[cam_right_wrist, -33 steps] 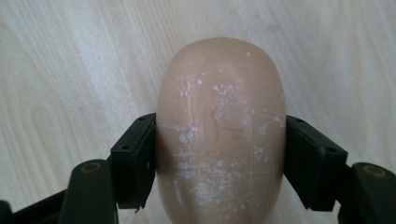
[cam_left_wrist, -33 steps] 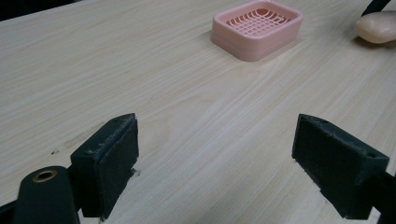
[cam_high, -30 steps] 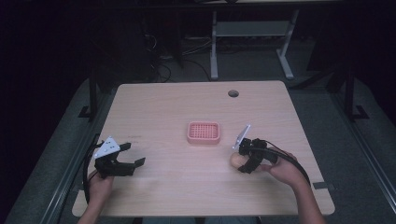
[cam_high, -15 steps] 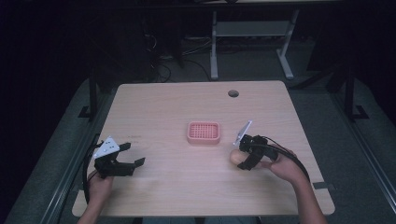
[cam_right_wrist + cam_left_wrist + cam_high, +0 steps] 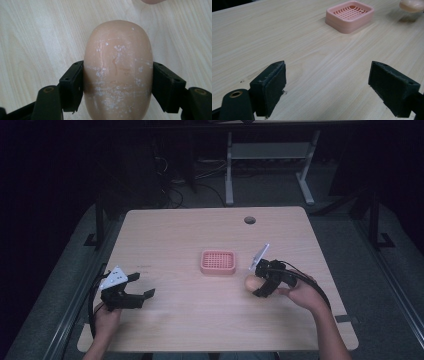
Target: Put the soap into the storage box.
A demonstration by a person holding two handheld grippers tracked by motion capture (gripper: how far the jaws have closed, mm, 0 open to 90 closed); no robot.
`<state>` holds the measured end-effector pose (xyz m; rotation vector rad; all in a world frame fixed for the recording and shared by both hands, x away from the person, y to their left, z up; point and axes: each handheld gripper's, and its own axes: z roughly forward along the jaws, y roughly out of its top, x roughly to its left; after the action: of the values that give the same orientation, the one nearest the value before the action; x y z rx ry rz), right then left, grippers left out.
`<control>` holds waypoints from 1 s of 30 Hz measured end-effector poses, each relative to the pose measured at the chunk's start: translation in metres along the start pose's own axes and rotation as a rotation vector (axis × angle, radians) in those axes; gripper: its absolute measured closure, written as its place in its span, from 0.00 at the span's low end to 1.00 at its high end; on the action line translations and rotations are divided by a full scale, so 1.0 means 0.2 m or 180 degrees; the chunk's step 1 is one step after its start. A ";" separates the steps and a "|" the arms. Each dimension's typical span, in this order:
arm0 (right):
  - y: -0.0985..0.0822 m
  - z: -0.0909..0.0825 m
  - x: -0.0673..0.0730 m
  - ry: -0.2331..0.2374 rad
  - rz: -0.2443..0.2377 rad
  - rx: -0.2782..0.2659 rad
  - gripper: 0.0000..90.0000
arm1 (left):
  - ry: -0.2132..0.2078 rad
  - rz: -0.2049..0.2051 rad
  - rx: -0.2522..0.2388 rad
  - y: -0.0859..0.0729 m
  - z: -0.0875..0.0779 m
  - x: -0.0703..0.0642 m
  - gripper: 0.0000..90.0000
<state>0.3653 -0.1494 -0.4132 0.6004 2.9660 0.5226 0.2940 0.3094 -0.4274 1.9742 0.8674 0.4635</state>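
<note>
One step looked done: the right gripper (image 5: 261, 281) had its jaws clamped on the tan soap bar (image 5: 117, 70), just right of the pink soap dish (image 5: 218, 261); placing it in the dish seemingly remained; the left gripper (image 5: 134, 289) rested spread apart, empty, well away.

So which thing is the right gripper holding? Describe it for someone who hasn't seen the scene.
On the wooden table, right of the pink slatted tray, the right gripper clamps a bar of soap. It is a smooth, peach-coloured oval with white scuffs.
</note>
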 end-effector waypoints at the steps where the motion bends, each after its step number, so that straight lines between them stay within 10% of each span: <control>1: 0.01 0.00 0.00 -0.0002 -0.0004 0.0001 0.36 | -0.0001 -0.0003 -0.0001 0.00 0.00 0.00 0.16; 30: 0.14 -0.03 -0.05 0.0064 -0.0127 -0.0029 0.36 | -0.0009 0.0005 -0.0003 0.00 0.00 0.00 0.16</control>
<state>0.3850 -0.1308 -0.3972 0.5370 2.9861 0.5418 0.2940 0.3096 -0.4268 1.9744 0.8639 0.4619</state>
